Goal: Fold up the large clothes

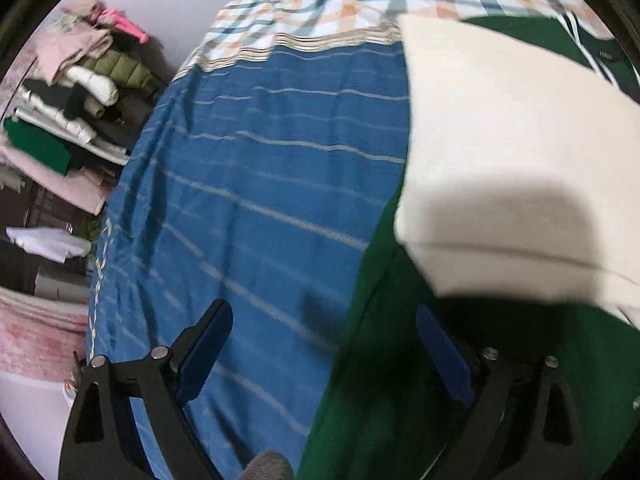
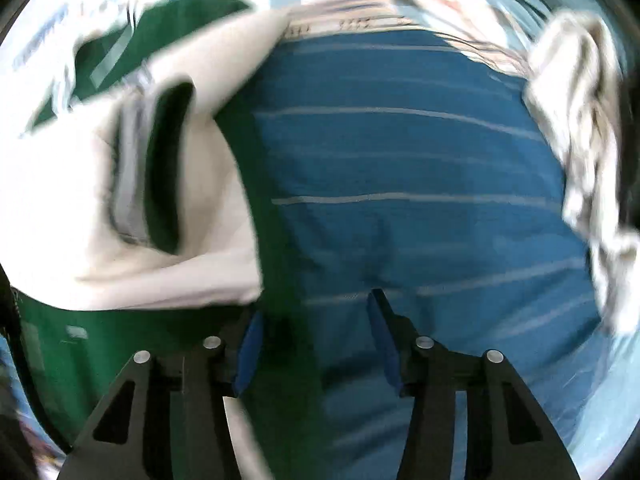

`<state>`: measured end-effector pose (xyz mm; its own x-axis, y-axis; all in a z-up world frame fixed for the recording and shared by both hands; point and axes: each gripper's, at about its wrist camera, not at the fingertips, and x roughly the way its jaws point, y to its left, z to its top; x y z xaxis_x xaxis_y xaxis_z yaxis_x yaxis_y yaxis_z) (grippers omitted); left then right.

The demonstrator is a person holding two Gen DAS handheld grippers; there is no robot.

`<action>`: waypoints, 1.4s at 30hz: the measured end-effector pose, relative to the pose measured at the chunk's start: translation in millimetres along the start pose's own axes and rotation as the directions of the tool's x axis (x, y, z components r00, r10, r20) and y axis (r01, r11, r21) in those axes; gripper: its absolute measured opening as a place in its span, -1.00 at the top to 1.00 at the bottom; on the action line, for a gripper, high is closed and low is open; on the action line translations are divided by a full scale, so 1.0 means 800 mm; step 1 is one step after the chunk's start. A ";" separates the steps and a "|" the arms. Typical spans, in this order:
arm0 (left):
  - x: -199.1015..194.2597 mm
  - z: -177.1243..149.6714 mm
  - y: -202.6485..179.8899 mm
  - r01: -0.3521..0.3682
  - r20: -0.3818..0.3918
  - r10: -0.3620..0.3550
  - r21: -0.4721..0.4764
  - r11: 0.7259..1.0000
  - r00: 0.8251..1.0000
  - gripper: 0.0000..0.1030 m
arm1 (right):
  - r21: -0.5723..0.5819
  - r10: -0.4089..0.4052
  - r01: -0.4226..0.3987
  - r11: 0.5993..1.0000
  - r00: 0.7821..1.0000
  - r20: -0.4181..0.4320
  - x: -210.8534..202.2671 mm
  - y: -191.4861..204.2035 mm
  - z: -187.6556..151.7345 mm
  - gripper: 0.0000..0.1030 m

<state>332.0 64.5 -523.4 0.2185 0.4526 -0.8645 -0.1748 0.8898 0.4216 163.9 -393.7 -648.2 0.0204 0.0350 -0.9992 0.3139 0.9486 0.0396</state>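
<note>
While both grippers hang over the bed (image 1: 260, 184), neither has anything between its blue pads. From the left wrist view, the left gripper (image 1: 324, 344) stands wide apart, released; one finger (image 1: 208, 348) is over the blue striped sheet, the other over the green cloth of the jacket (image 1: 400, 360), and whether they touch the fabric cannot be told. That jacket, green with cream sleeves, lies on the bed toward the right of this view; a cream sleeve (image 1: 500, 152) is folded across the green body, and the neck with a label shows at the far right. Off the bed's left edge is a pile of clothes (image 1: 72, 96). Seen from the right wrist, which is blurred, the right gripper (image 2: 316, 336) is about half open and empty, its pads (image 2: 250, 354) straddling the line where the jacket (image 2: 120, 344) meets the bed (image 2: 400, 160). Cream sleeve (image 2: 80, 208) lies left of it, and a pale crumpled garment (image 2: 580, 140) sits near the bed's right edge.
</note>
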 end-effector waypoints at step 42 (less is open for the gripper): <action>-0.014 -0.093 0.002 -0.018 -0.102 0.026 0.076 0.997 0.994 -1.00 | 0.024 -0.145 0.151 0.988 0.976 -0.164 0.032 0.020 -0.108 0.28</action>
<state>257.5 56.1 -533.4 0.1146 0.4667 -0.8769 -0.1056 0.8835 0.4564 87.3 -350.3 -673.8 -0.1817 -0.0517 -0.9820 0.3359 0.9353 -0.1113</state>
